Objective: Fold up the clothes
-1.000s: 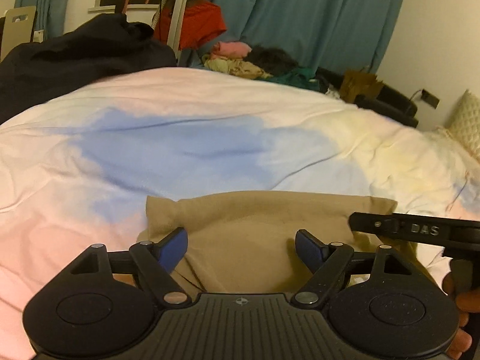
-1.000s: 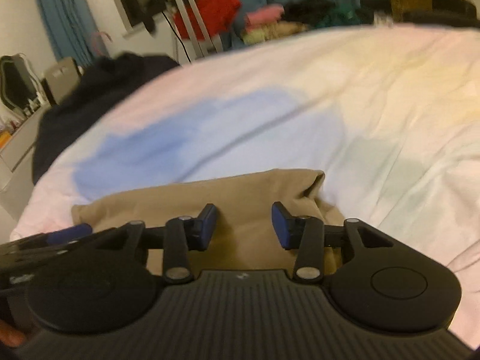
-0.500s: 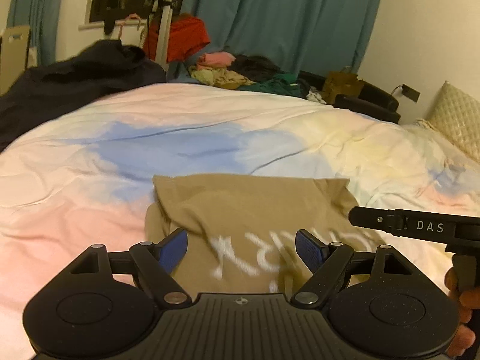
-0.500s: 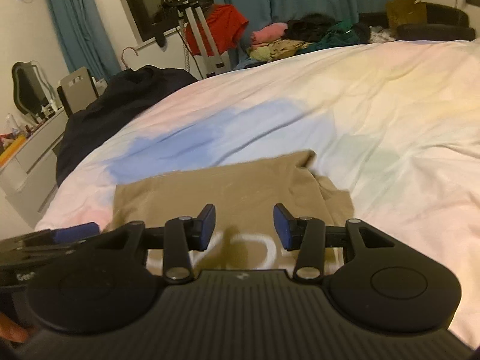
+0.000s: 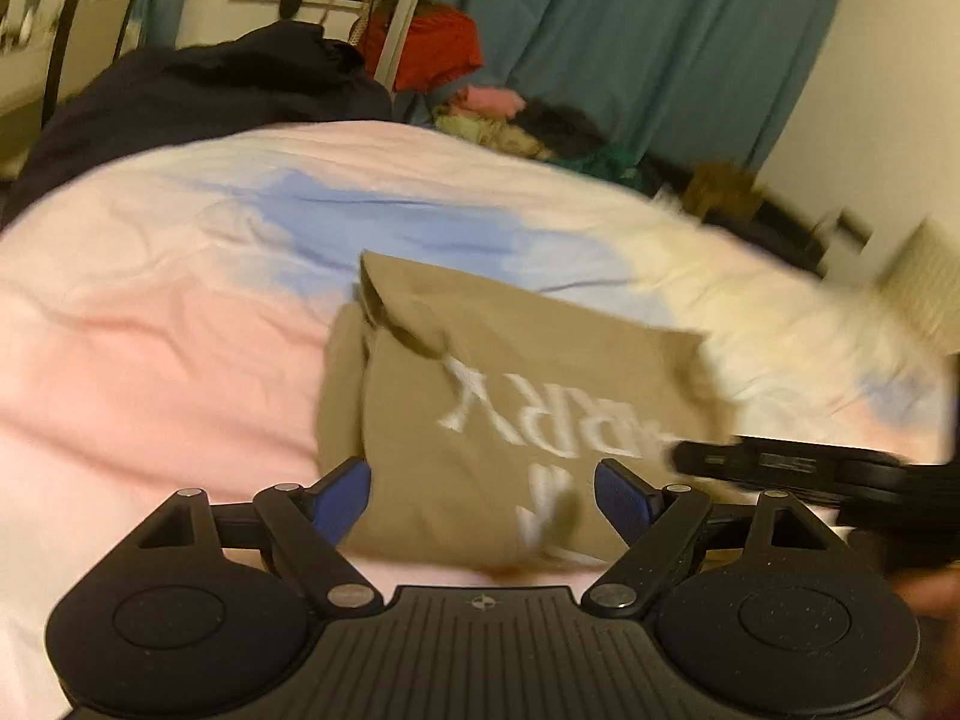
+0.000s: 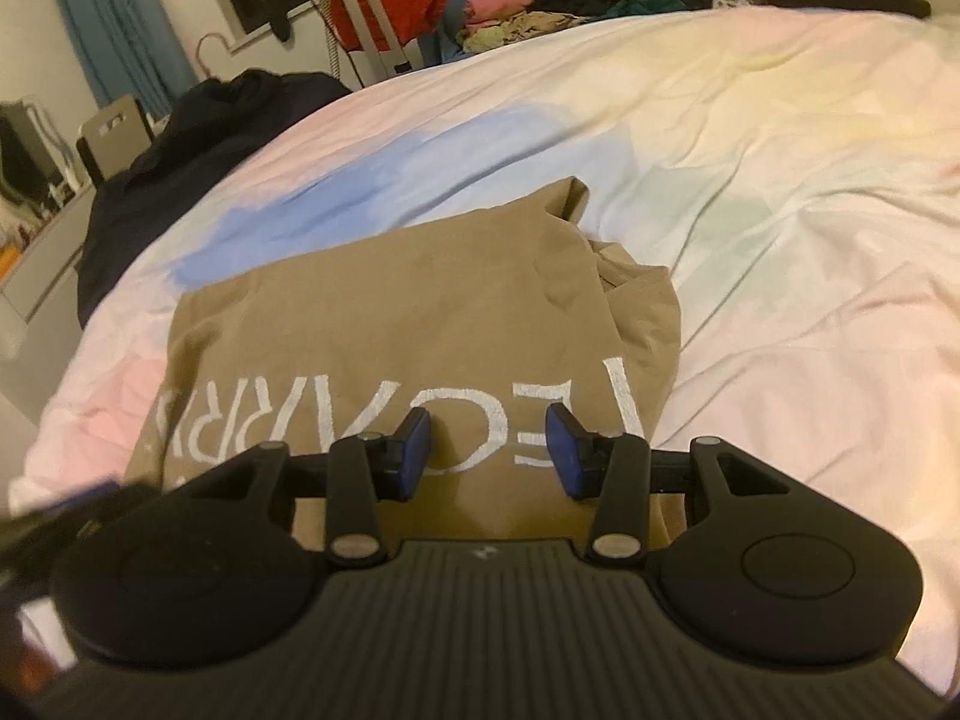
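- Tan shirt (image 6: 384, 324) is lying folded near the bed's (image 6: 780, 180) near edge; soft, light, floppy.
- Left gripper (image 5: 483, 501) and right gripper (image 6: 489, 453) are hovering wide, empty.
- Gripping folded corners seems best.

Each wrist camera sits behind its own gripper and looks forward along the two fingers, down at a shallow angle, close above the tan shirt (image 5: 516, 396) lying on the bed cover (image 5: 150, 324). The left view stands over the shirt's left part, the right view over its right part (image 6: 420, 324). Both views share the shirt's white lettering, the blue patch of cover beyond the shirt, and the clothes pile (image 6: 528, 12) and teal curtain (image 5: 648, 36) far behind it.
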The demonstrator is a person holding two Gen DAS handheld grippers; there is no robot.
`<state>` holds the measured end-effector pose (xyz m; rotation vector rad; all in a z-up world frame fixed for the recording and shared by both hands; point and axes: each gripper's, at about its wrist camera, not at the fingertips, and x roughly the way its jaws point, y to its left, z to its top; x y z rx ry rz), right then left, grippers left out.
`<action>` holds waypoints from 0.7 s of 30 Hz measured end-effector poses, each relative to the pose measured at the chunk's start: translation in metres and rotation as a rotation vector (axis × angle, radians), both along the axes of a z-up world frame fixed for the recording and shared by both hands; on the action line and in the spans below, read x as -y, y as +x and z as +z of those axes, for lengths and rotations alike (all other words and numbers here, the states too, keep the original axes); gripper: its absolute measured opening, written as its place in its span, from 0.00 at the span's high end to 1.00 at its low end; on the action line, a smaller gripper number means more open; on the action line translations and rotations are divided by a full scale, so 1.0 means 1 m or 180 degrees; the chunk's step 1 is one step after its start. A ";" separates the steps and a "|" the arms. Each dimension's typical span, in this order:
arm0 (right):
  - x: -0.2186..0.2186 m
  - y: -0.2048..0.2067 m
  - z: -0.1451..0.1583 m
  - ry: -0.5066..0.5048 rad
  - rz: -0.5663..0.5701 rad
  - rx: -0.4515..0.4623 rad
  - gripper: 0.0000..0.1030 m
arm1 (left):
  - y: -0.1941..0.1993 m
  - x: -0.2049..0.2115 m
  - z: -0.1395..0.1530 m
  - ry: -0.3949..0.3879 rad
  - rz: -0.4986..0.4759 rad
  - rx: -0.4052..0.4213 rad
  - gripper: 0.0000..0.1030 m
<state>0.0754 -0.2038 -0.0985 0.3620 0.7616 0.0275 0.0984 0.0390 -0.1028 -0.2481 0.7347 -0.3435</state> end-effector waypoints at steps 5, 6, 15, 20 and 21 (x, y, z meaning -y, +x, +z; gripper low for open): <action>0.012 -0.002 0.000 0.0344 -0.0154 -0.0009 0.56 | -0.019 -0.025 0.002 -0.0725 0.0072 -0.0245 0.17; 0.016 -0.002 -0.001 0.0424 -0.0192 -0.0013 0.56 | -0.017 -0.031 -0.003 -0.0886 0.0114 -0.0355 0.17; 0.031 -0.003 -0.008 0.0870 -0.0393 -0.0043 0.56 | 0.037 -0.034 -0.048 -0.1664 0.0279 -0.0954 0.17; 0.035 -0.005 -0.008 0.0928 -0.0485 -0.0042 0.56 | 0.025 -0.038 -0.034 -0.1991 0.0097 -0.0463 0.17; 0.036 -0.005 -0.008 0.0949 -0.0505 -0.0042 0.56 | 0.024 -0.040 -0.034 -0.2091 0.0093 -0.0443 0.17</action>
